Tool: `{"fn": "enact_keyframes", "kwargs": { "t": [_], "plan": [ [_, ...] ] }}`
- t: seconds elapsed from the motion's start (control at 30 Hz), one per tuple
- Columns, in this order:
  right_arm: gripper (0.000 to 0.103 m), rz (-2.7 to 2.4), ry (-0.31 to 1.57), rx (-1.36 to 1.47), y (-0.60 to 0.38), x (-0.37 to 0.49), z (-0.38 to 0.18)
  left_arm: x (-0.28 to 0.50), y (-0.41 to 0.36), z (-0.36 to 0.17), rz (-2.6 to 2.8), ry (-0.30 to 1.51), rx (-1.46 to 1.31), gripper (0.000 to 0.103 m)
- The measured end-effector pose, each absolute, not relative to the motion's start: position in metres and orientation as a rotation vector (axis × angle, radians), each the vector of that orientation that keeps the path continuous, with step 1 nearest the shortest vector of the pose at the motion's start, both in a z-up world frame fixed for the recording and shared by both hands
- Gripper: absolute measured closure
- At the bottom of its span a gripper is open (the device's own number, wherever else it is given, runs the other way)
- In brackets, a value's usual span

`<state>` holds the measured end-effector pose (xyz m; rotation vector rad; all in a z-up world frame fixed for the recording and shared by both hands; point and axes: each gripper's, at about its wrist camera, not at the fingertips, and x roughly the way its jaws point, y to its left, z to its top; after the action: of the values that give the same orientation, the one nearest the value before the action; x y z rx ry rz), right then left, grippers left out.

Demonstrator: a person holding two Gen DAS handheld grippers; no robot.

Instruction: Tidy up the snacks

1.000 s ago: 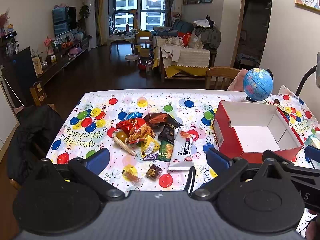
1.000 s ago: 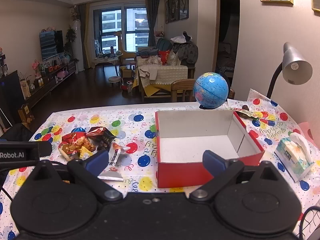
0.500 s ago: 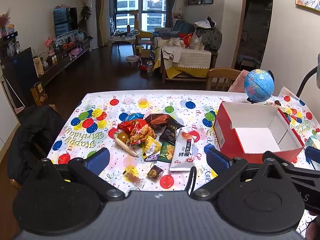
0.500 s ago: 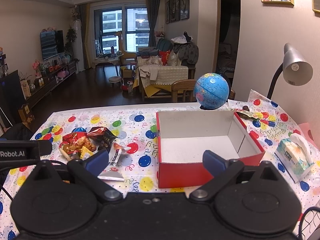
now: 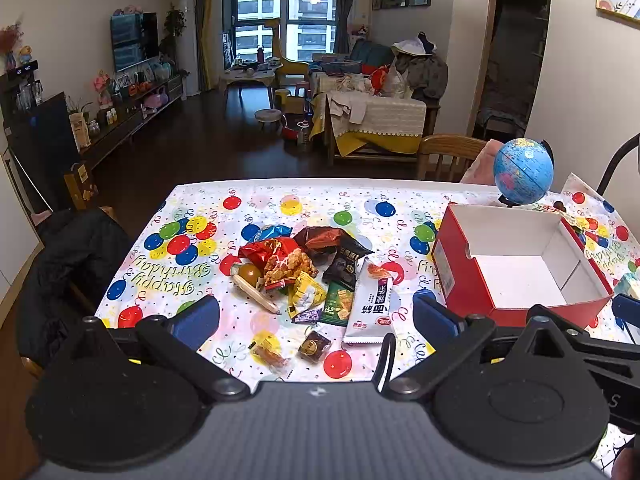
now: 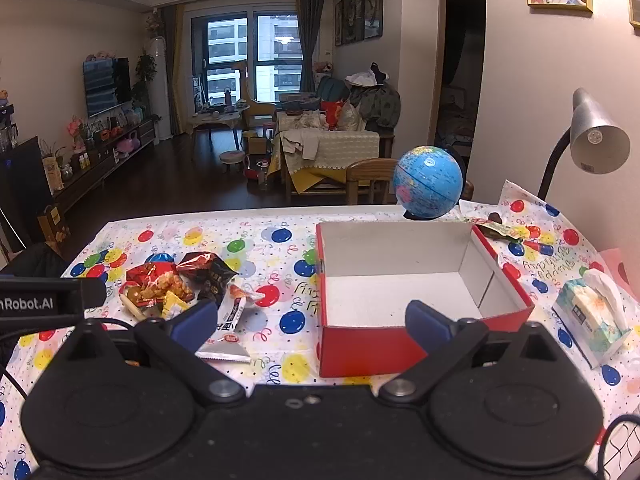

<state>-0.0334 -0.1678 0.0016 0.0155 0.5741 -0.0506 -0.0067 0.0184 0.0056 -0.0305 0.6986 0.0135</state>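
Both of your grippers stand wide open and empty, held back over the near edge of the table, which suits a moment of choosing rather than grasping. Between the blue pads of your left gripper [image 5: 316,316] you frame the snack pile, and that is why it sits where it does: the nearest pieces, a small dark square sweet [image 5: 315,345] and a clear-wrapped candy [image 5: 269,353], lie just ahead of the jaws, slightly toward the left pad. A little farther out, toward the right pad, lies the long white bar packet [image 5: 370,304], flat and lengthwise, with the green packet [image 5: 339,307] and yellow packet [image 5: 304,294] touching beside it. Beyond those, the red fried-snack bag [image 5: 280,260] and two dark bags [image 5: 334,246] overlap in a heap, so I judge the loose front pieces easier to take first.

Your right gripper [image 6: 310,320] faces the red cardboard box [image 6: 360,350], whose near wall stands just ahead of the jaws, between the pads and nearer the right one. Its white inside is bare, so no snack is yet sorted. It lies open-topped and level, ready to receive. Left of your left pad the white bar packet [image 6: 230,320] shows again. Right of the box rests a tissue pack [image 6: 592,320]; behind it stand a globe [image 6: 428,182] and a desk lamp [image 6: 596,136], all clear of the path from pile to box across the balloon tablecloth [image 6: 280,272].
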Motion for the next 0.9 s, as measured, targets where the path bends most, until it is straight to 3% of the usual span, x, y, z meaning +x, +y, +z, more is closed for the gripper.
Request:
{"fn": "enact_keyframes", "kwargs": {
  "t": [0.57,0.9],
  "plan": [
    [0.004,0.035,0.611,-0.034,-0.147,0.015,-0.020,0.028,0.056,-0.025,0.103,0.746,-0.062,0.000],
    [0.014,0.108,0.676,-0.076,-0.128,0.069,-0.053,0.066,0.068,-0.063,0.109,0.735,-0.032,0.000]
  ]
}}
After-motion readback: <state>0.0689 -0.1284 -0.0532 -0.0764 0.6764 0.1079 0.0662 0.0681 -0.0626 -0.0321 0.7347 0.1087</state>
